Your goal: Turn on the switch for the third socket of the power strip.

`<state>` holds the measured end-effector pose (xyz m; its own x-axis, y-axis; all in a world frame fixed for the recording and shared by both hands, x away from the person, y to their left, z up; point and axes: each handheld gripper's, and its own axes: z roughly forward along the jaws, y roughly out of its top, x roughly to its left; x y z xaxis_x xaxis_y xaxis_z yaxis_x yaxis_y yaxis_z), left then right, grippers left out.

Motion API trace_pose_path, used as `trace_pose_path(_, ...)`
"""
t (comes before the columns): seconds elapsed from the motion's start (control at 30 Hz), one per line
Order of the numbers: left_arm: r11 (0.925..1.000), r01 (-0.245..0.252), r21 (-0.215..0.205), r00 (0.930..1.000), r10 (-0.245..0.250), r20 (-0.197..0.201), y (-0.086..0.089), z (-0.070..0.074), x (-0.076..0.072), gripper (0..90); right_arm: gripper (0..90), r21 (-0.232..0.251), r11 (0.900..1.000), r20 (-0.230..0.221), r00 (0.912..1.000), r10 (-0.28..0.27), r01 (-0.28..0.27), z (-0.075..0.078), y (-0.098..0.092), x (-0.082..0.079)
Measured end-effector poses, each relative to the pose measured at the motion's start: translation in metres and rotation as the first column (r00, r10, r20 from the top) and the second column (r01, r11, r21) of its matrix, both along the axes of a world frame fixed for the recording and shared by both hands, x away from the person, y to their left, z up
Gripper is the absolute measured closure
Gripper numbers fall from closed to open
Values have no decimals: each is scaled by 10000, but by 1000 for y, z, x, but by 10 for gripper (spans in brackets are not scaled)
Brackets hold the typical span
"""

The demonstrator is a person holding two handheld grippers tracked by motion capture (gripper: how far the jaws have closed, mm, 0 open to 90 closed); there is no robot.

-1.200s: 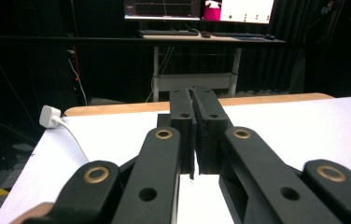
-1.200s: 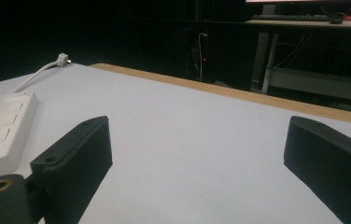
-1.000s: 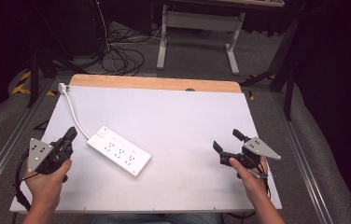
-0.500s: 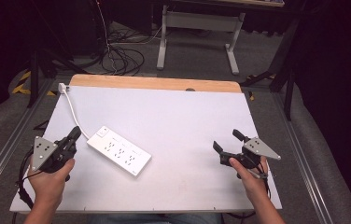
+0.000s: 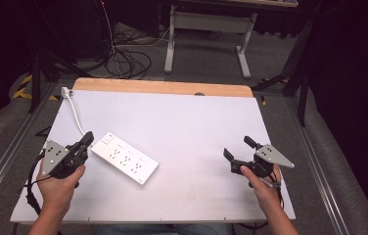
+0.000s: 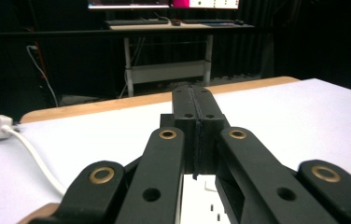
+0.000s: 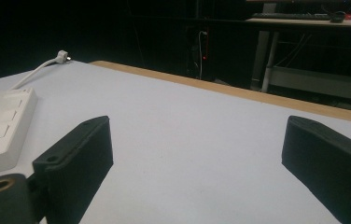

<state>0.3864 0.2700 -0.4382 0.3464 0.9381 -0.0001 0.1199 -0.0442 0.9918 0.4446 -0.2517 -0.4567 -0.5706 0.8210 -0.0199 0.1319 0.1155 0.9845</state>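
Observation:
A white power strip [image 5: 126, 157] lies slantwise on the white tabletop [image 5: 192, 122], left of centre. Its white cord [image 5: 76, 115] runs up to a plug [image 5: 65, 91] at the far left corner. My left gripper [image 5: 88, 138] sits just left of the strip's near end, jaws pressed together with nothing between them. In the left gripper view the shut jaws [image 6: 195, 114] hover over the strip [image 6: 201, 205], with the cord [image 6: 33, 158] at left. My right gripper [image 5: 240, 149] rests at the table's right side, jaws wide apart and empty. The right gripper view shows the strip [image 7: 1, 128] far left.
A wooden strip [image 5: 162, 88] edges the table's far side. Beyond it stand a desk frame [image 5: 209, 29] and loose cables [image 5: 123, 56] on the floor. Grey padded rails flank the table on both sides.
My left gripper has shifted slightly toward the near end of the power strip, its tips now close to it. The right gripper has stayed put.

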Motion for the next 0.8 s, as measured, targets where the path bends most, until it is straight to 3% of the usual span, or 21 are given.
trace_pose_path(0.4,9972,622,422,9980,-618,-105,-16,-1,6,899,92,-92,9999,-5,10000,-43,43,-1,0,-1)
trace_pose_path(0.8,9843,1397,1077,9899,-1363,-384,-35,-4,9,899,90,-107,9999,19,10000,-94,94,-1,0,-1)
